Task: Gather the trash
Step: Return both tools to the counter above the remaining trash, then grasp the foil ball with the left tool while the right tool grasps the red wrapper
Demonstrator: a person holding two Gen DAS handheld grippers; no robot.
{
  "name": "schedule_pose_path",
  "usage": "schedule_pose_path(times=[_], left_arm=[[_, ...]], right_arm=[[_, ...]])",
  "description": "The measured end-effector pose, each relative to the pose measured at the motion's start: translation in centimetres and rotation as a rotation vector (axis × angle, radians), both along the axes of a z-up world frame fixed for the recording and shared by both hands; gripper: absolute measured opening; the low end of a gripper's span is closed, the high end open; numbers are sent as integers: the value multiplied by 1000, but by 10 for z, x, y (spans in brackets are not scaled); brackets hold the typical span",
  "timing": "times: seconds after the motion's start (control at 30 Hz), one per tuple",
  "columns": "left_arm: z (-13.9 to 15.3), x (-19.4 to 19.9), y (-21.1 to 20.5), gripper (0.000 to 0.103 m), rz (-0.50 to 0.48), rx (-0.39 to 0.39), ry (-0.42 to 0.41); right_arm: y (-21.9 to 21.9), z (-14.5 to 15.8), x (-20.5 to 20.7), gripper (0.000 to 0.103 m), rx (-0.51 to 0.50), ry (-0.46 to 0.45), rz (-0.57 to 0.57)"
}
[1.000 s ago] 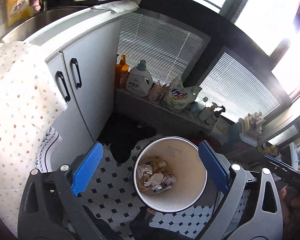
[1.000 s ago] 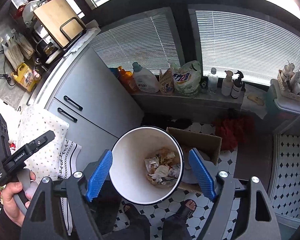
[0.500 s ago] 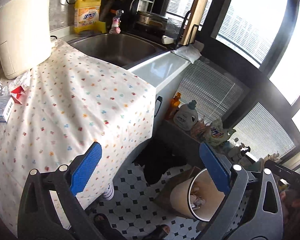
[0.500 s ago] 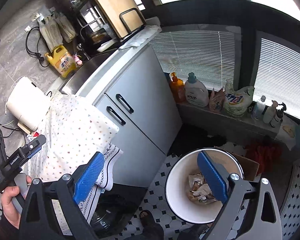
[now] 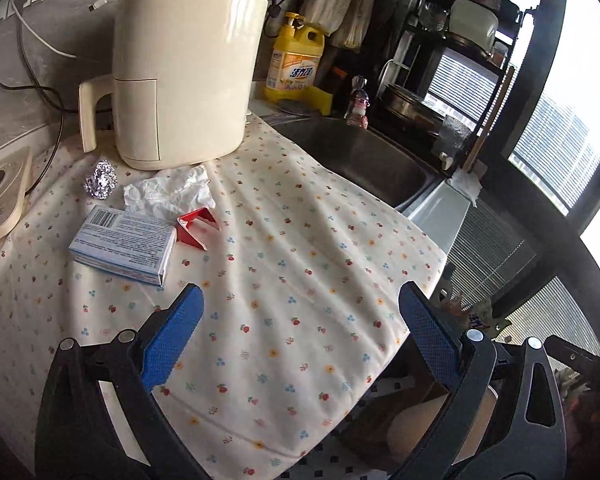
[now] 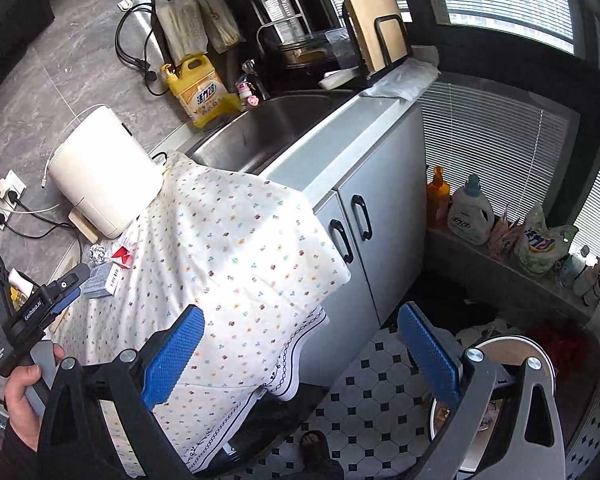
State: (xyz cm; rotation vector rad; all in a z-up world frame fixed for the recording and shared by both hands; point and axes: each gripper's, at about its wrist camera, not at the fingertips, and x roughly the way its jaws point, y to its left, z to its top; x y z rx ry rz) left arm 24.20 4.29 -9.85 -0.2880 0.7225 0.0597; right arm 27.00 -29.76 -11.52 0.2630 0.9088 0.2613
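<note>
The left hand-held gripper (image 5: 300, 332) hangs over the counter (image 5: 300, 280), which is draped in a flower-print cloth. Its blue pads (image 5: 172, 340) stand wide apart with nothing between them, and they touch nothing; only cloth shows in the gap.

The trash lies on the cloth ahead and to the left of that gripper. A blue-and-white carton (image 5: 122, 244) lies flat, nearest to the left pad. A red folded packet (image 5: 194, 228) lies just beside its right end, seemingly touching it. Behind both lies a crumpled white paper (image 5: 170, 194), close against the foot of a cream appliance (image 5: 180, 72). A ball of foil (image 5: 100, 180) sits to the left of the paper, apart from it. A yellow detergent bottle (image 5: 296, 64) stands at the back beside the sink (image 5: 360, 156).

The right hand-held gripper (image 6: 300, 356) is off the counter's edge, above the hanging cloth and the tiled floor (image 6: 364, 400). Its fingers are likewise spread wide, empty and touching nothing. The white bin (image 6: 516, 344) stands on the floor at lower right, partly hidden behind the right finger. In this view the person's left hand (image 6: 24, 392) grips the handle of the other gripper at the left edge
</note>
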Motion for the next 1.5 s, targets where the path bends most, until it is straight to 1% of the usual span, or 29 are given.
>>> schedule_pose_path(times=[0.13,0.33,0.53,0.63,0.87,1.07,1.1,1.17,1.2,1.27,1.33,1.5], left_arm=[[0,3,41,97,33,-5,-9],[0,7,97,97,78,1,-26],[-5,25,152,96,99,15,-21],[-11,37,176,89,98,8,-7],[-32,73,221,77,100,-5,43],[-51,101,242,74,99,-17,86],[-54,105,244,71,98,-21,97],[-61,113,247,59,90,-31,119],[-64,116,249,43,86,-38,134],[-66,114,252,40,95,-67,136],[-61,106,251,40,109,-53,121],[-50,74,252,40,133,-55,87]], right_arm=[[39,4,10,95,-3,-11,41],[93,7,24,94,18,-35,86],[147,-1,39,88,29,-33,108],[171,-7,46,85,32,-29,110],[212,-14,62,83,16,-18,107],[236,-18,75,83,-13,-12,123],[240,-19,77,82,-15,-13,127],[249,-20,81,82,-20,-18,139],[254,-22,83,81,-21,-17,145],[263,-25,87,80,-18,-7,164],[275,-28,91,78,-19,-1,192],[306,-36,99,76,-29,8,273]])
